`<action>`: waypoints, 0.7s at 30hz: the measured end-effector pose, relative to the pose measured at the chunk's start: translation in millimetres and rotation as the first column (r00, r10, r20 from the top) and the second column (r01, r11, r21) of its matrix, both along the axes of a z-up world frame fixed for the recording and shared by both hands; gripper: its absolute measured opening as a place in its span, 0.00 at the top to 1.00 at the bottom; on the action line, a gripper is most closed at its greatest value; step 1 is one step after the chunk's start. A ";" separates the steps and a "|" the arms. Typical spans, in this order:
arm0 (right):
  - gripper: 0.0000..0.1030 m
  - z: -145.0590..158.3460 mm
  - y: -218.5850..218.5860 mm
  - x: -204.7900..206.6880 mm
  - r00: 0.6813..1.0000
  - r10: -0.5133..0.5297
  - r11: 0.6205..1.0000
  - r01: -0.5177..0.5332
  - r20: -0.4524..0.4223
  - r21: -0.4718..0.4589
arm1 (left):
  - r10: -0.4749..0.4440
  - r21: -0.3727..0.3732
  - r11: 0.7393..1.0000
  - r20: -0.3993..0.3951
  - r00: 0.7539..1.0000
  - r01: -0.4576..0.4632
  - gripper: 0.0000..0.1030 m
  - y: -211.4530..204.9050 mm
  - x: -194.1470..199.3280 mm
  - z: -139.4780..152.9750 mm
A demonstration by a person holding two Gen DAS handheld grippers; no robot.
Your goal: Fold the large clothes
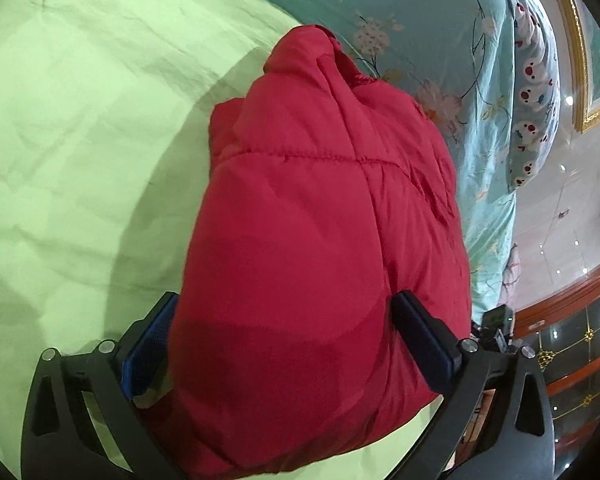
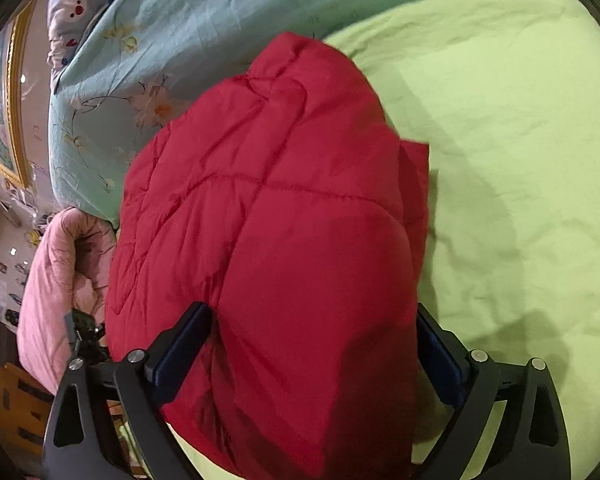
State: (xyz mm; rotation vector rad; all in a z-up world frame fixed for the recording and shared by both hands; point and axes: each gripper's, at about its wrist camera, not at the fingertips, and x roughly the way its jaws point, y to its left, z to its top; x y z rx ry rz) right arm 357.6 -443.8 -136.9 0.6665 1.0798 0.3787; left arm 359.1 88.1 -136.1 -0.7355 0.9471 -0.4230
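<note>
A red quilted jacket [image 1: 320,220], folded into a thick bundle, lies on a bed covered by a light green sheet [image 1: 80,140]. Its far end rests against the edge of a teal floral quilt [image 1: 440,20] spread across the far part of the bed.

Left wrist view — the left gripper [image 1: 286,332] stands wide, its two blue-padded fingers [image 1: 148,344] flanking the near end of the bundle. The puffy fabric bulges between them and meets both pads; whether the pads press on it cannot be told. To the right, beyond the quilt, are a cartoon-print pillow [image 1: 534,92], a gilt picture frame [image 1: 580,80] and a dark wooden cabinet [image 1: 572,340].

Right wrist view — the right gripper [image 2: 318,344] is likewise wide. Its left finger [image 2: 180,356] sinks into a crease in the jacket [image 2: 268,220], while the right one sits at the bundle's right edge, partly hidden by cloth. The green sheet [image 2: 520,160] fills the right of the scene; a pink padded garment [image 2: 56,280] lies to the left, beside the bed, below the quilt [image 2: 200,20].

No seam of the jacket is open; the stitching runs across its top in a cross.
</note>
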 end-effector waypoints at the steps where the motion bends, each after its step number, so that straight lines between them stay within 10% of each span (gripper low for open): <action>1: 0.00 -4.7 0.4 1.8 1.000 0.007 0.999 -0.006 -0.009 0.031 | -0.003 -0.004 1.000 0.001 1.000 0.003 0.00 -2.2 1.5 -0.2; 11: 0.01 -10.7 13.1 19.1 0.998 0.057 0.995 -0.054 -0.035 0.083 | -0.019 -0.013 1.000 0.030 0.999 0.020 0.00 -20.3 18.2 2.5; 15: 0.05 -7.4 22.1 19.7 0.997 0.078 0.996 -0.077 -0.023 0.046 | -0.015 0.004 1.000 0.068 0.998 0.015 0.15 -23.0 15.0 6.8; 21: 0.39 -0.8 19.7 10.4 0.998 0.061 0.994 -0.062 0.008 0.089 | -0.032 0.053 0.998 0.132 0.991 0.025 0.41 -26.0 3.7 25.2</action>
